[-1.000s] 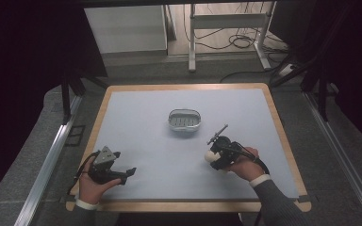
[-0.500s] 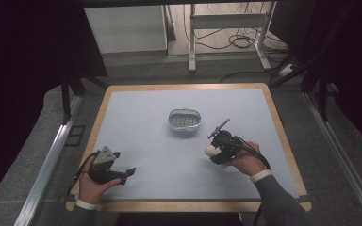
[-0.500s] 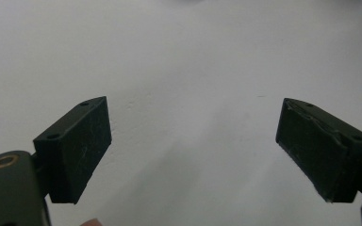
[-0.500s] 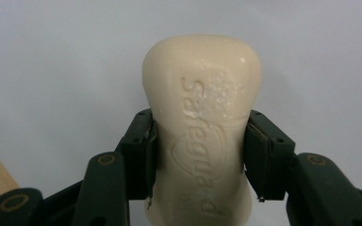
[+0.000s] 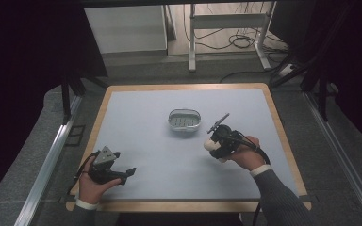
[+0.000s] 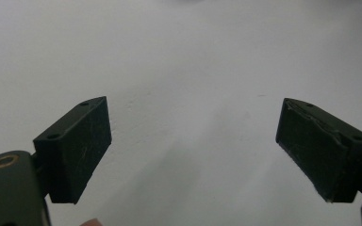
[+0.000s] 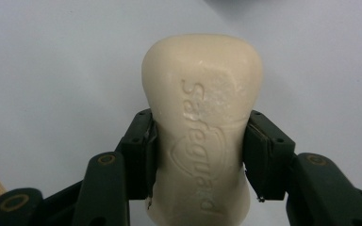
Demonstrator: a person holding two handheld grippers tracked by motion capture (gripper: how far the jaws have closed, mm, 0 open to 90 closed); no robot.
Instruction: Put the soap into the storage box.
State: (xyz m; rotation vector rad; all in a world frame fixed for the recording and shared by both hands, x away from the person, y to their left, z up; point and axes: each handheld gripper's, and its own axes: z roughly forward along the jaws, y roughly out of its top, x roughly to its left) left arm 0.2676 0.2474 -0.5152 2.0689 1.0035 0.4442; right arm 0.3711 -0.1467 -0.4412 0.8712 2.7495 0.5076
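A cream bar of soap point(image 7: 200, 127) with raised lettering sits between the two black pads of my right gripper point(image 7: 199, 157), which is shut on its narrow waist. In the high view the soap point(image 5: 211, 144) shows as a pale lump at the front of my right gripper point(image 5: 215, 145), held just above the pale blue mat, right of and nearer than a small grey metal soap dish point(image 5: 185, 119). My left gripper point(image 5: 128, 172) rests at the mat's near left corner. Its jaws point(image 6: 193, 150) stand wide open over bare mat with nothing between them.
The mat lies in a wooden-framed table point(image 5: 283, 136). Metal rails point(image 5: 47, 165) run along both sides of the table on the floor. A white cabinet point(image 5: 125, 28) and a desk frame with cables point(image 5: 226, 33) stand beyond the far edge.
My right gripper, with the soap in it, has shifted slightly up and toward the dish. The left gripper has stayed where it was.
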